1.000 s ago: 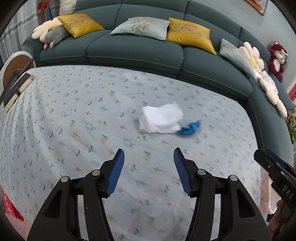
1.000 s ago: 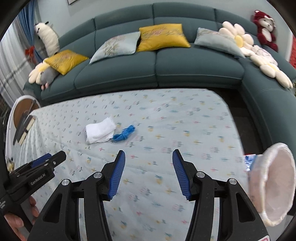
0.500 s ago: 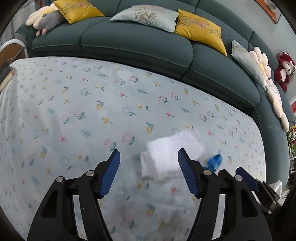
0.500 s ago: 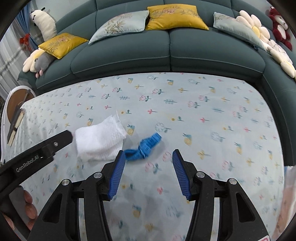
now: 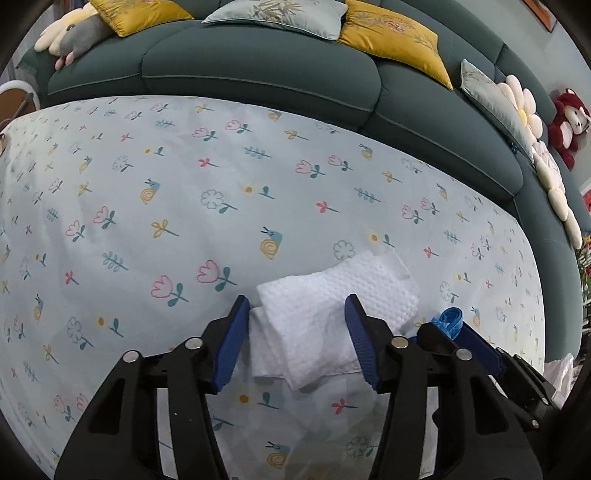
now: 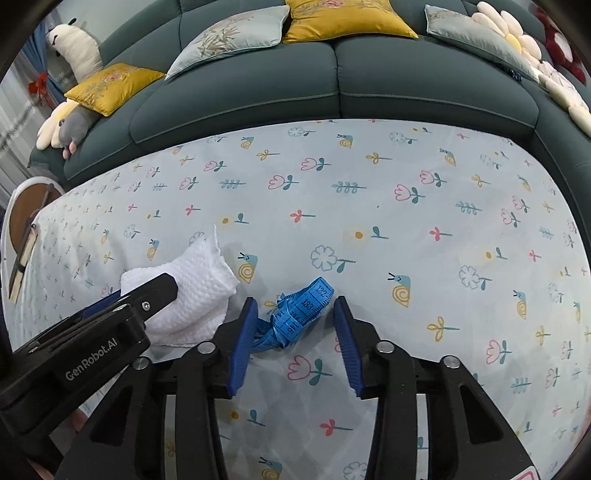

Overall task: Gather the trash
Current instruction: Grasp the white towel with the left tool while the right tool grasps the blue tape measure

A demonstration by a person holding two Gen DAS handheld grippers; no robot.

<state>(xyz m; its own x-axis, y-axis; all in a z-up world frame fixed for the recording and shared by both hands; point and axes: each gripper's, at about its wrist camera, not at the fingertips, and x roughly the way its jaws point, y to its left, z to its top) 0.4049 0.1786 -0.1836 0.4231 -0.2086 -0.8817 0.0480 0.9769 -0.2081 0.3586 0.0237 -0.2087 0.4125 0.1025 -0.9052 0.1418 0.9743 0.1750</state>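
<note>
A pale blue cloth printed with small tulips, snails, leaves and daisies [image 5: 184, 206] covers a broad flat surface; the fabric lies smooth, with faint creases. Behind it runs a curved, dark teal upholstered sofa [image 5: 258, 70] with piped, rounded seat cushions, bearing mustard-yellow satin pillows [image 6: 347, 18], pale grey-green embroidered pillows [image 6: 229, 35], a cream flower-shaped plush cushion [image 5: 524, 107], a red and white plush bear [image 5: 569, 122] and a grey and cream plush toy [image 6: 70, 125]. At the far left edge stands a round brown side table with a white rim [image 6: 26, 206], carrying a book. On the cloth lies a folded white paper towel with a dimpled, waffle-like texture [image 5: 332, 317], soft and loosely layered. Just beside it, to its right, lies a crumpled bright blue measuring tape with printed numerals [image 6: 299, 314], bunched into loops. The left gripper [image 5: 295, 343], black with ribbed blue pads, stands spread wide with the towel between its fingers, the left pad at the towel's edge and the right pad over it; no squeeze is visible. The right gripper [image 6: 293, 336], of the same build, is likewise spread, straddling the tape, with the left pad touching its loops and the right pad apart from them. The two tools sit close side by side.
</note>
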